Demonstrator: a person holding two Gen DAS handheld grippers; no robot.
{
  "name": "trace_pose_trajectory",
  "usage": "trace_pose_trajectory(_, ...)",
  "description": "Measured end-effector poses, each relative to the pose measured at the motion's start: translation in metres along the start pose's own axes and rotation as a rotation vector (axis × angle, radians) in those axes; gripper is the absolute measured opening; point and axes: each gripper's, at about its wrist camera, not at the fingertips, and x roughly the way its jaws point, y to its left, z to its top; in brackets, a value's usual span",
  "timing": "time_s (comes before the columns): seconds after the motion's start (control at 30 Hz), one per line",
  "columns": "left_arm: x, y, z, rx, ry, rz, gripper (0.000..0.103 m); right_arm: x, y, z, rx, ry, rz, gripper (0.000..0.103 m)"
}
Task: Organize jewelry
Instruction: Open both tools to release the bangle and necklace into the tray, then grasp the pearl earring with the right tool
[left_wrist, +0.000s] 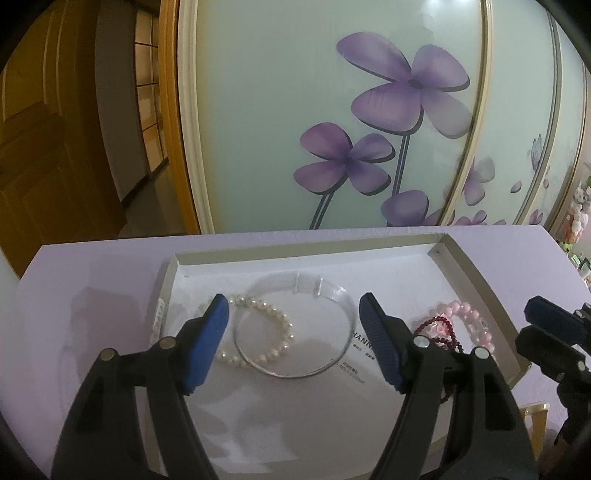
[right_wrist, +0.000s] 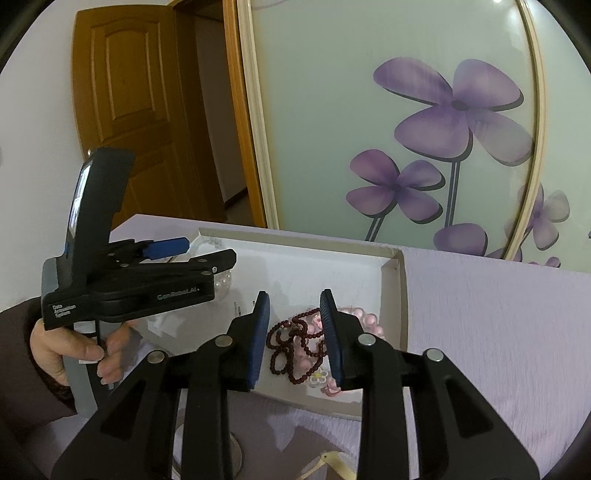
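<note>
A shallow white box tray (left_wrist: 303, 254) lies on a lilac table. In it lie a pearl bracelet (left_wrist: 275, 325), a clear-and-silver bangle (left_wrist: 325, 363), a pink bead bracelet (left_wrist: 469, 314) and a dark red bead string (left_wrist: 448, 332). My left gripper (left_wrist: 293, 314) is open and empty above the pearls and bangle. My right gripper (right_wrist: 294, 306) is open and empty, its jaws either side of the dark red string (right_wrist: 291, 343) and pink beads (right_wrist: 365, 319). The right gripper also shows at the edge of the left wrist view (left_wrist: 554, 328).
The tray's right wall (right_wrist: 393, 280) stands close to the pink beads. The lilac table (right_wrist: 498, 325) extends right of the tray. A glass wardrobe door with purple flowers (left_wrist: 369, 110) rises behind the table. A wooden door (right_wrist: 125, 85) is at the far left.
</note>
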Motion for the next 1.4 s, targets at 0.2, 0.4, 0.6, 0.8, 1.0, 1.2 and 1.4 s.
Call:
trace_pose_trajectory(0.2,-0.009,0.0,-0.001,0.006,-0.01,0.012,0.078,-0.01,-0.001,-0.002,0.007,-0.011,-0.001,0.03)
trace_pose_trajectory(0.4,-0.032,0.005,-0.005,0.006,-0.034,0.025,0.079,-0.029,0.003,-0.005,0.016,-0.023,-0.004,0.03)
trace_pose_trajectory(0.6,-0.071,0.019,-0.019,-0.014,-0.065,0.042,0.082,-0.061,0.011,-0.019,0.027,-0.041,0.001,0.03)
trace_pose_trajectory(0.8,-0.111,0.029,-0.045,-0.037,-0.077,0.042,0.082,-0.097,0.027,-0.044,0.041,-0.049,0.015,0.03)
trace_pose_trajectory(1.0,-0.149,0.028,-0.078,-0.036,-0.086,0.035,0.083,-0.124,0.049,-0.08,0.037,-0.032,0.02,0.03)
trace_pose_trajectory(1.2,-0.169,0.024,-0.116,-0.04,-0.072,0.013,0.085,-0.126,0.065,-0.117,0.046,0.053,0.024,0.03)
trace_pose_trajectory(1.4,-0.175,0.019,-0.139,-0.033,-0.054,-0.002,0.085,-0.116,0.075,-0.132,0.013,0.141,-0.014,0.03)
